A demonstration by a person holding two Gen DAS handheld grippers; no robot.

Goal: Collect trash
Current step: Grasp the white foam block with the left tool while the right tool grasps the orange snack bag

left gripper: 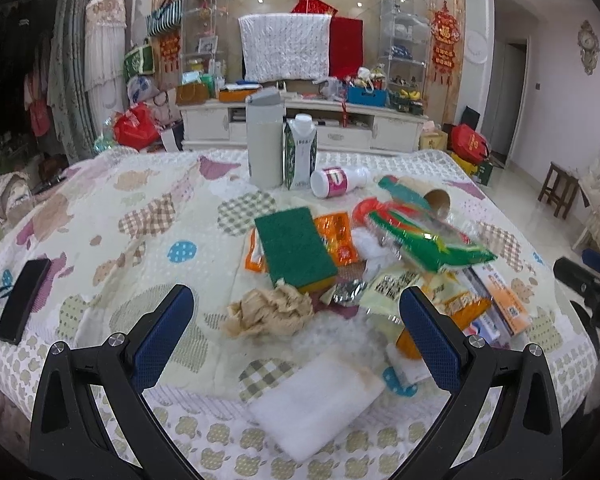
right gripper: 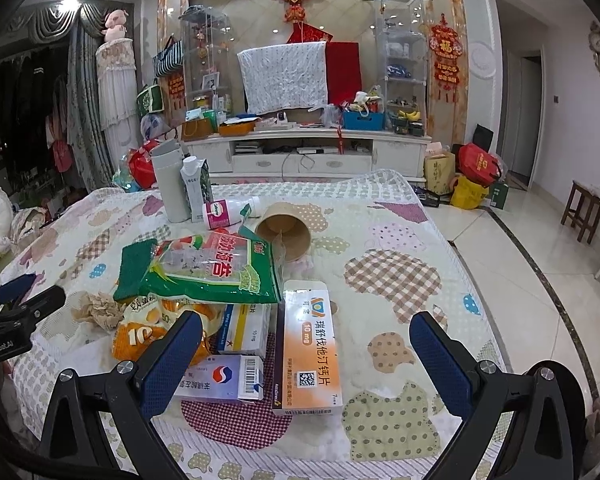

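Note:
Trash lies heaped on a quilted cloth (left gripper: 112, 208). A crumpled brown tissue (left gripper: 269, 310) sits just beyond my open left gripper (left gripper: 292, 312), with a white folded cloth (left gripper: 316, 398) below between the fingers. Behind are a green sponge (left gripper: 294, 245), orange wrappers (left gripper: 338, 234) and a green snack bag (left gripper: 428, 240). My right gripper (right gripper: 306, 338) is open over an orange-and-white medicine box (right gripper: 308, 344), with a blue-white box (right gripper: 224, 378) by its left finger. The green snack bag (right gripper: 216, 268), a tipped paper cup (right gripper: 286, 234) and the tissue (right gripper: 98, 310) lie beyond.
A grey flask (left gripper: 265, 140), a milk carton (left gripper: 300, 152) and a toppled white bottle (left gripper: 338, 182) stand at the far side. A black phone (left gripper: 22, 300) lies at the left. The other gripper (right gripper: 12, 316) shows at the left edge. Tiled floor and a stool (right gripper: 584, 210) lie right.

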